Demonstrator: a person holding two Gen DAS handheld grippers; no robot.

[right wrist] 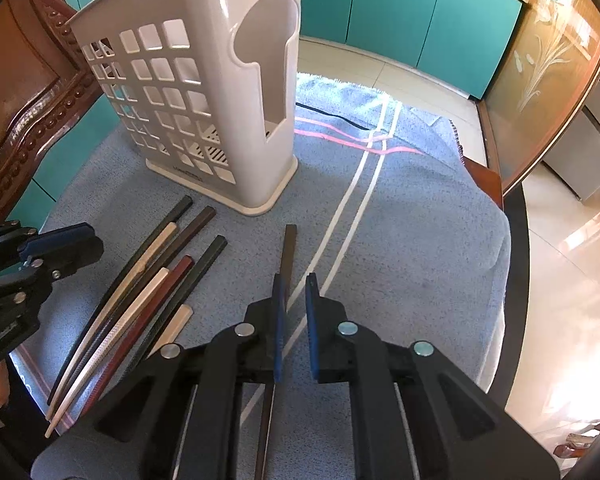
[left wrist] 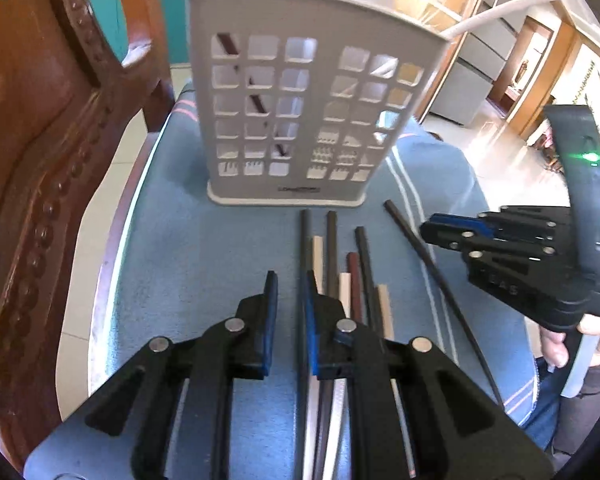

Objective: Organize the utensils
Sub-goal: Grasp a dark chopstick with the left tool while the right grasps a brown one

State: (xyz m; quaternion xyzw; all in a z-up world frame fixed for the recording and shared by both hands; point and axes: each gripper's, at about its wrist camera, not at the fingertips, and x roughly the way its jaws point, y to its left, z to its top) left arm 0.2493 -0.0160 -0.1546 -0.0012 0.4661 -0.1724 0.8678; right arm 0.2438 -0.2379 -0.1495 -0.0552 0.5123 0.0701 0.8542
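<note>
Left gripper: the left gripper [left wrist: 288, 316] is held low over the blue towel [left wrist: 188, 248], its blue-padded fingers parted with a clear gap between them; nothing is clamped. The gap lies over bare towel, and the right-hand finger overlaps the leftmost dark stick of the bundle (contact cannot be told).

Right gripper: the right gripper [right wrist: 294, 320] is seen with its fingers parted and nothing gripped. In the left wrist view it [left wrist: 430, 232] appears at the right, just beside the lone chopstick.

Chopstick bundle: a loose bundle of chopsticks [left wrist: 340, 272] (dark, cream and reddish-brown) is laid side by side on the towel, in front of the holder, tips pointing roughly toward it. In the right wrist view the bundle [right wrist: 148, 292] lies to the left.

Lone chopstick: a single dark chopstick [right wrist: 289, 256] is laid apart from the bundle, running under the right gripper's left finger; whether it is touched cannot be told. It [left wrist: 416, 248] is seen angled to the right of the bundle.

Utensil holder: a pale grey lattice-walled utensil holder [left wrist: 300, 112] is stood upright on the towel beyond the chopsticks; a dark stick is seen through its left openings. Its solid side with a rounded cut-out [right wrist: 260, 120] is shown in the right wrist view.

Surroundings: a carved wooden chair [left wrist: 40, 160] is stood at the left; teal cabinets [right wrist: 400, 20] are seen behind.
</note>
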